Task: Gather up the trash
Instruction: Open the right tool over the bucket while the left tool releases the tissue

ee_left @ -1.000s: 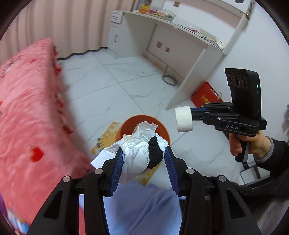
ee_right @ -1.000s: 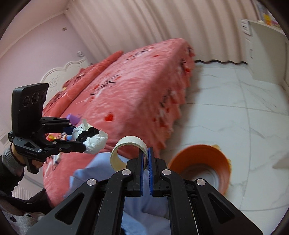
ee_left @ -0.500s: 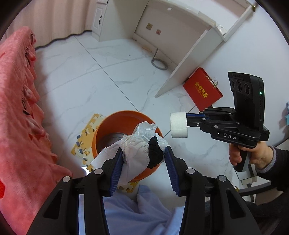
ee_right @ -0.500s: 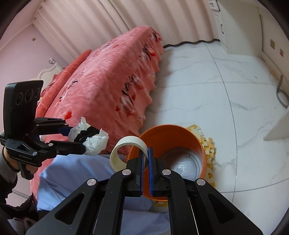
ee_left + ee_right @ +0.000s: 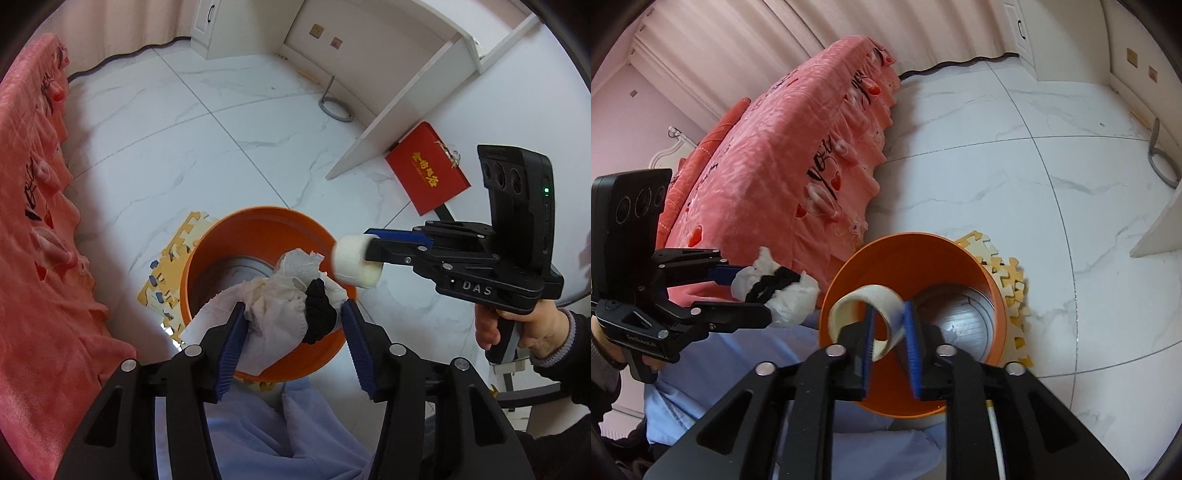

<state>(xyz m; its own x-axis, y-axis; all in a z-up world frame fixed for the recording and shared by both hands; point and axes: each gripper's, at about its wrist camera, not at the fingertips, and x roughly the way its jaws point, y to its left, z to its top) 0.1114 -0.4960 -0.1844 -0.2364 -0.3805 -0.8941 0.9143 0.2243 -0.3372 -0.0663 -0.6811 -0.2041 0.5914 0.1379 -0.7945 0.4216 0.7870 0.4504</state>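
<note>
Between the just-opening right gripper pads, tape roll; orange bin below.

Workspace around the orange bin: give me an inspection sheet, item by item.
Surface: white marble-pattern floor tiles; yellow foam puzzle mat under the bin.
Job's things: orange bin, scrap of paper at its bottom; wad of white tissue with a black piece; tape roll.
Clutter: red booklet on the floor by the white desk.
Grippers: left gripper over the bin, fingers just opening, right pad clear of the wad; right gripper just opening, roll loose between its fingers.
Cables: grey hose or cable looped under the desk.
Surroundings: bed with pink cover, curtain, white desk, person's blue-clad lap.
</note>
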